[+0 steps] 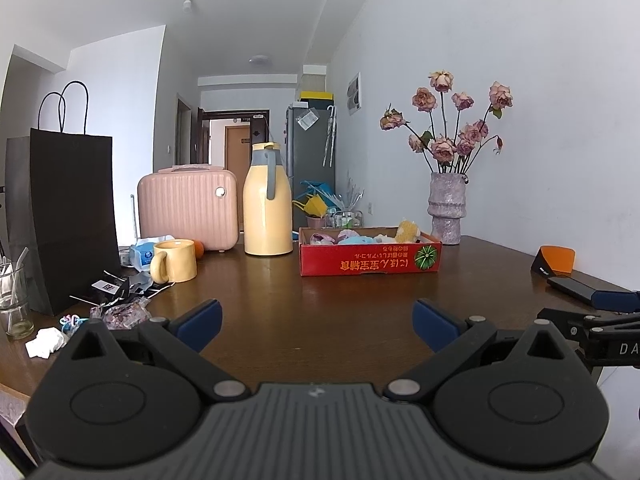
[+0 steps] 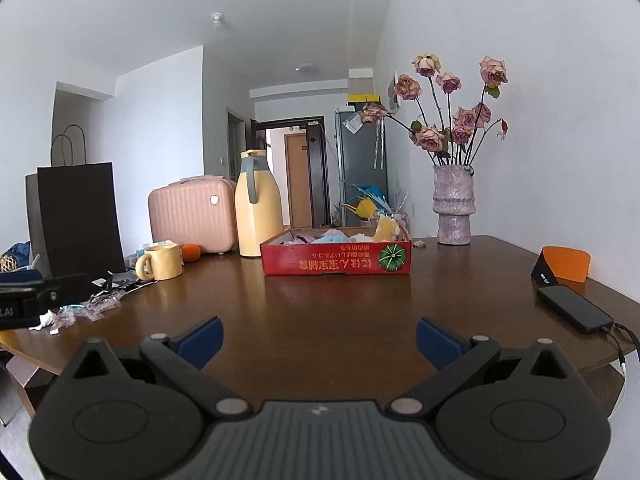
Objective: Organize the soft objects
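At twelve o'clock on the brown table (image 1: 320,292), past bare wood: one shallow red cardboard box (image 1: 370,258), holding several soft toys (image 1: 354,237), pastel blue and pink, with a yellow plush (image 1: 407,231) standing up at its right end. At eleven o'clock: yellow jug (image 1: 267,200), pink case (image 1: 188,208), yellow mug (image 1: 174,261), orange fruit partly hidden behind the mug. At nine o'clock: black paper bag (image 1: 66,216), glass jar, scattered wrappers and crumpled paper (image 1: 44,342). At one o'clock: vase of dried roses (image 1: 447,210) against the wall. At three o'clock: black phone (image 2: 574,309) on a cable, orange-and-black stand (image 2: 562,265). Left gripper (image 1: 318,322): released, blue pads wide apart, nothing between them, low over the near table edge. Right gripper (image 2: 320,338): likewise released and empty, level with its partner and just beside it. Step in hand, as judged: either the start or the close; no loose toy shows on the table, so the sorting looks largely done or concerns the box's contents. Next move, if any, calls for a forward reach to the box and a gentle pinch on one toy.
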